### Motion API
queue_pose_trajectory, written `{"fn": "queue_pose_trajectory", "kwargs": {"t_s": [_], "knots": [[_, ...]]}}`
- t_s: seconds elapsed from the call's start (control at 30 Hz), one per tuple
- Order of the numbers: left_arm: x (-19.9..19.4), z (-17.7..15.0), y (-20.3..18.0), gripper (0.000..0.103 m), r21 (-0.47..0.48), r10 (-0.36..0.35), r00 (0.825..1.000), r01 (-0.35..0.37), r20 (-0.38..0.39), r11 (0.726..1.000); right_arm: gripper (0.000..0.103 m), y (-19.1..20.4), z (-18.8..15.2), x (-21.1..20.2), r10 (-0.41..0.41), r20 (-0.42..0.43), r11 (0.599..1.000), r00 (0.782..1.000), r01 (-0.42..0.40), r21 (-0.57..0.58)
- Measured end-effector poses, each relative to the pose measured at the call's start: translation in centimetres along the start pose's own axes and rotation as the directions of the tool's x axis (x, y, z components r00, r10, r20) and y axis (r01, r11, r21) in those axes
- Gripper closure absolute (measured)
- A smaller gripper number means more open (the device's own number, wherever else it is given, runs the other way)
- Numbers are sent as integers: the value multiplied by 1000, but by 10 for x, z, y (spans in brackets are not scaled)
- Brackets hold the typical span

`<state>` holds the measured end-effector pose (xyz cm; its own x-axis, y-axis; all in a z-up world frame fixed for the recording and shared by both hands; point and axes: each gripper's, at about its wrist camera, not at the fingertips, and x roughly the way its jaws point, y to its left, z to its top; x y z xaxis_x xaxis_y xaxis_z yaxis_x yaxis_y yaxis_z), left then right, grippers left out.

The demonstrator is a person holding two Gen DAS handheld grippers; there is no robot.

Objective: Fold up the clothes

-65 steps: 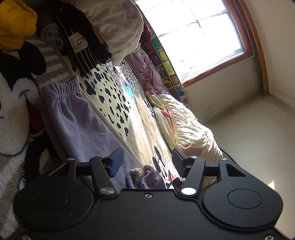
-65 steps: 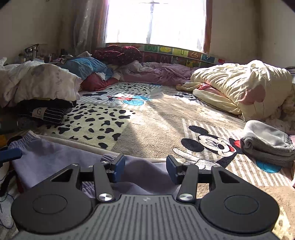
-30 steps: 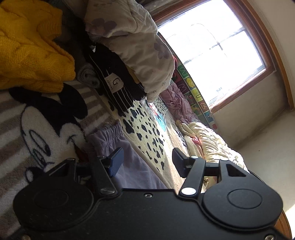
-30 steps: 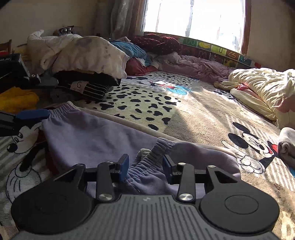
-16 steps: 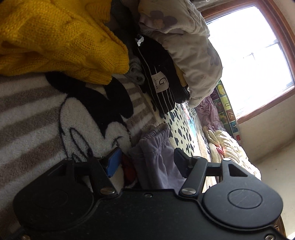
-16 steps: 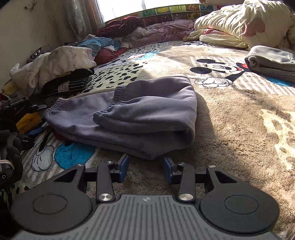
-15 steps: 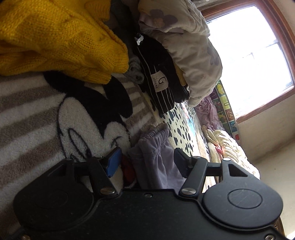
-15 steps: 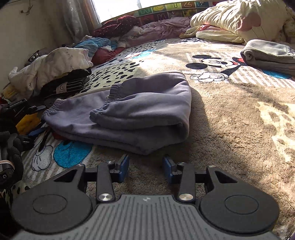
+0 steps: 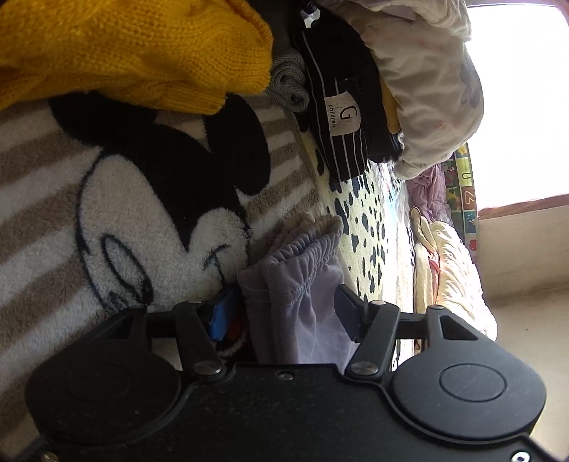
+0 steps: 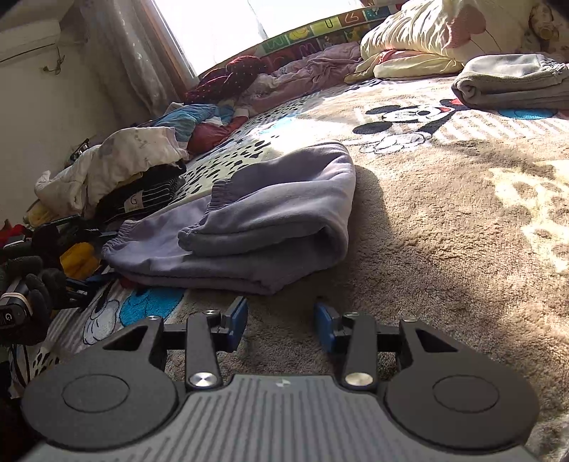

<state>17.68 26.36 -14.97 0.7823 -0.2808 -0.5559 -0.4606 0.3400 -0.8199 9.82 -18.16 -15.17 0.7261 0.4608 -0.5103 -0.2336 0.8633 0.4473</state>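
The lavender sweatpants [image 10: 266, 213] lie folded in half on the Mickey Mouse blanket [image 10: 444, 213], cuffs resting on top near the waistband. In the left wrist view the elastic waistband [image 9: 302, 248] lies between the fingers of my left gripper [image 9: 284, 316]. Its jaws are closing and the pads do not visibly pinch the cloth. My right gripper [image 10: 281, 327] hovers open over bare blanket just in front of the folded edge, with nothing between its fingers. A gloved hand [image 10: 32, 284] holds the left gripper at the pants' left end.
A yellow knit sweater [image 9: 124, 46], a black striped garment [image 9: 341, 106] and a white garment [image 9: 426, 71] are piled beyond the waistband. A folded grey garment [image 10: 512, 81] and a cream quilt [image 10: 426, 32] lie at the far right, with more clothes under the window.
The right gripper carried the pant legs over onto the waistband half, let go and drew back. The left gripper rolled and dropped toward the waistband, which now sits between its fingers.
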Motion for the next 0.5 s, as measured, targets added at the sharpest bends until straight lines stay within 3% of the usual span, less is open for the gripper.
{"fn": "queue_pose_trajectory", "kwargs": {"t_s": [0.07, 0.1, 0.13, 0.3, 0.4, 0.5], "knots": [[2, 1, -5, 48, 16, 13, 1000, -13, -1, 1000, 60, -2, 0, 0, 11, 2, 1000, 1000, -11, 9], [2, 0, -8, 57, 35, 24, 1000, -24, 3, 999, 60, -4, -1, 0, 17, 6, 1000, 1000, -18, 14], [2, -3, -10, 80, 59, 24, 1000, -24, 12, 998, 60, -5, -1, -1, 25, 10, 999, 1000, -25, 21], [-12, -31, -36, 83, 211, -13, 994, -11, 110, 978, 61, -15, -4, -3, 66, 31, 996, 997, -68, 62], [-24, -60, -75, 83, 359, -45, 985, -19, 168, 933, 61, -19, -6, -4, 84, 43, 993, 996, -87, 83], [-33, -99, -124, 83, 545, -95, 970, -44, 224, 837, 61, -21, -6, -5, 95, 52, 990, 994, -99, 95]]}}
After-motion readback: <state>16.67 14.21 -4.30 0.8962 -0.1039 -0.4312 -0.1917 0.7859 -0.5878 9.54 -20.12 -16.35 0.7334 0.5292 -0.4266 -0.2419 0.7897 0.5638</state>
